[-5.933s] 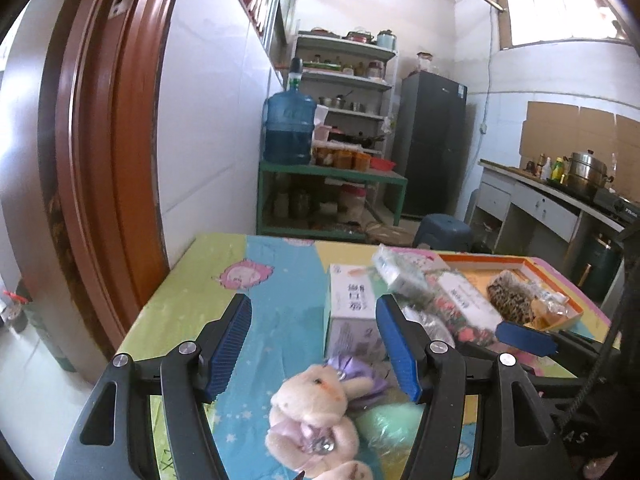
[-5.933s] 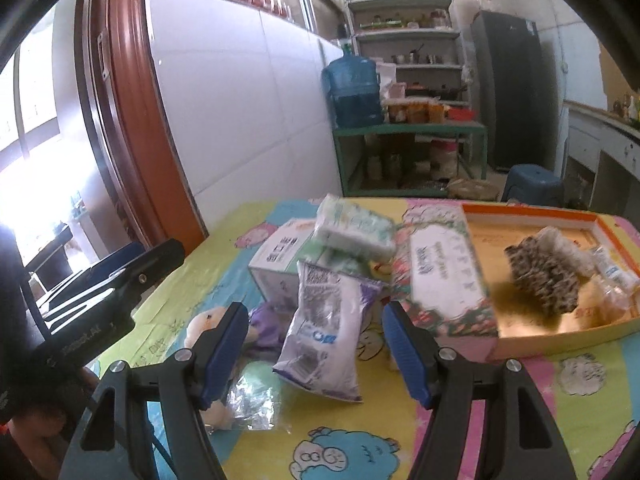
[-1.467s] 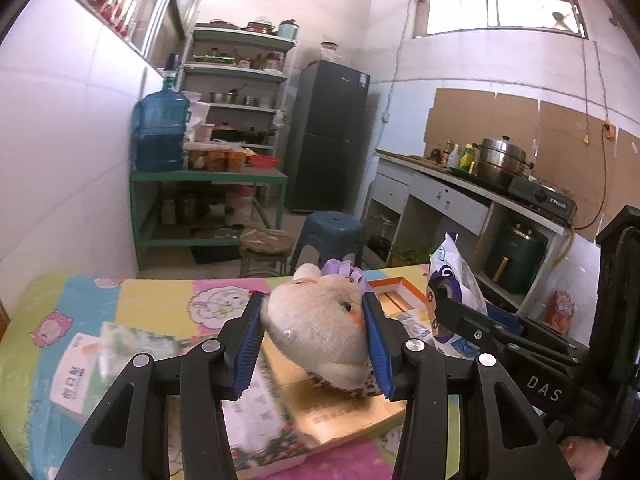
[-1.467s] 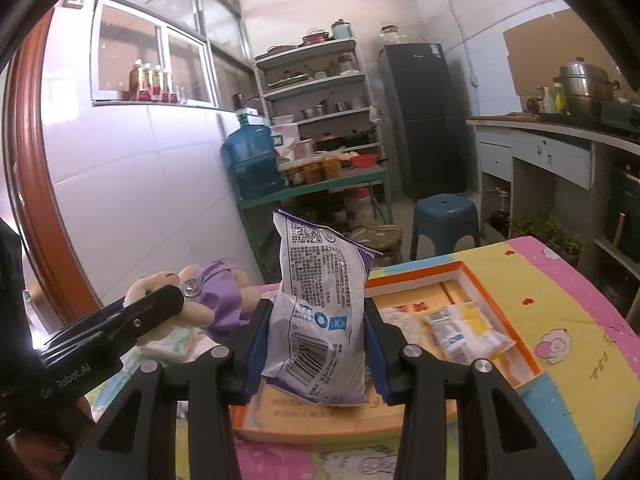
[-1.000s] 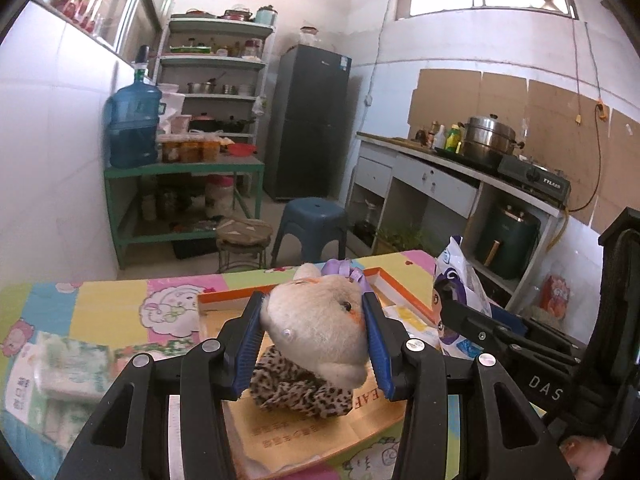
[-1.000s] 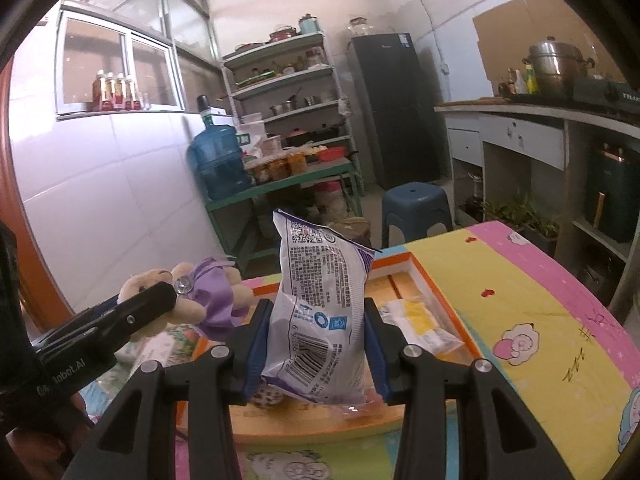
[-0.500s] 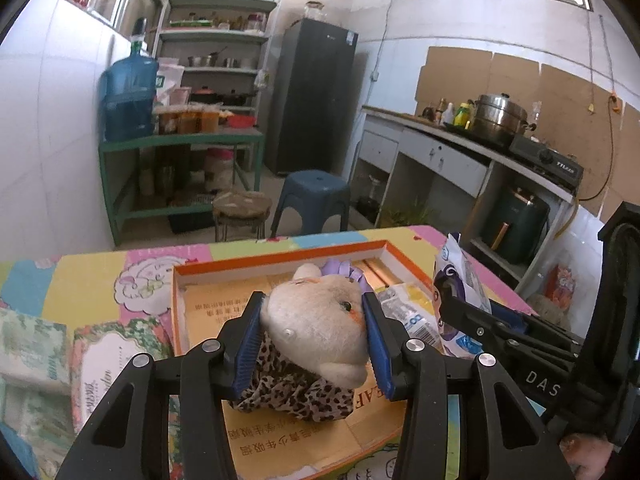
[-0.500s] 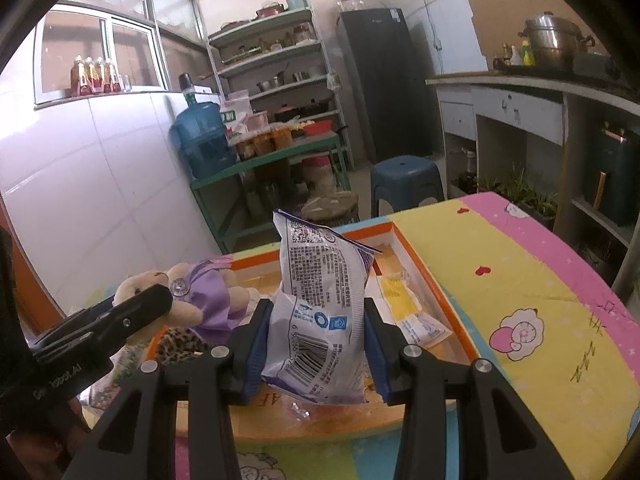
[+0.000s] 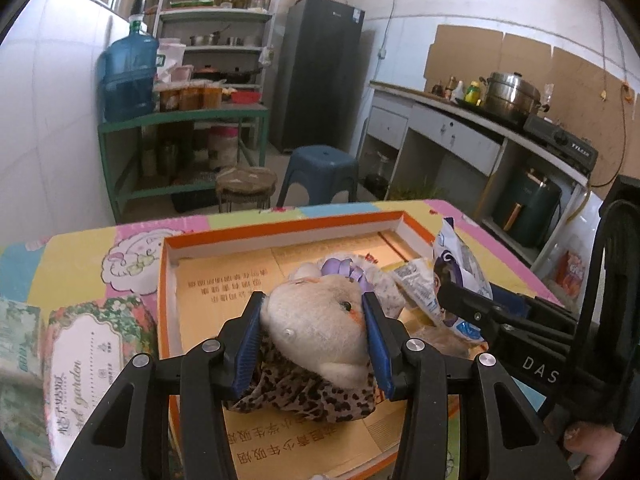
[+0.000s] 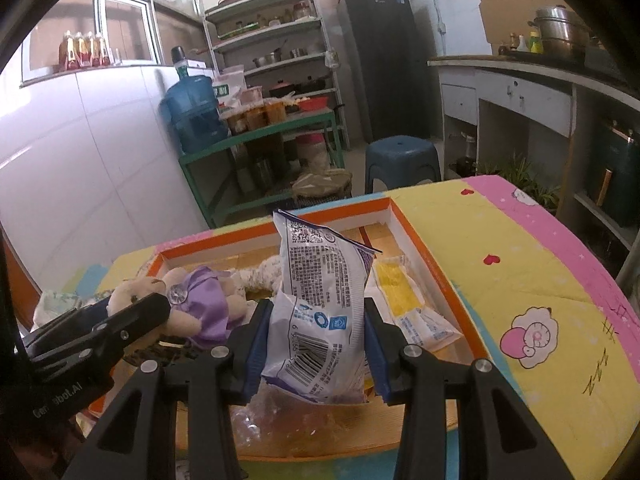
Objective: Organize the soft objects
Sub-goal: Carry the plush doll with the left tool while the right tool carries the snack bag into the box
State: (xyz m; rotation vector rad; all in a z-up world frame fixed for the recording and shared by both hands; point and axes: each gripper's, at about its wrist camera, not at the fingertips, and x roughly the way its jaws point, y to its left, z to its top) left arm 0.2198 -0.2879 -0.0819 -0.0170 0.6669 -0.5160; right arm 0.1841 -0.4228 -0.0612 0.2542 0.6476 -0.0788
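**Both grippers hold soft things over the orange box**

The left gripper point(image 9: 312, 332) is closed on the plush bear point(image 9: 316, 328), above the near part of the orange box point(image 9: 280, 226), over a leopard-print cloth point(image 9: 300, 394). The right gripper point(image 10: 314, 344) clamps a snack bag point(image 10: 320, 304) upright over the same box, beside the bear. A tissue pack point(image 9: 84, 364) lies left of the box.
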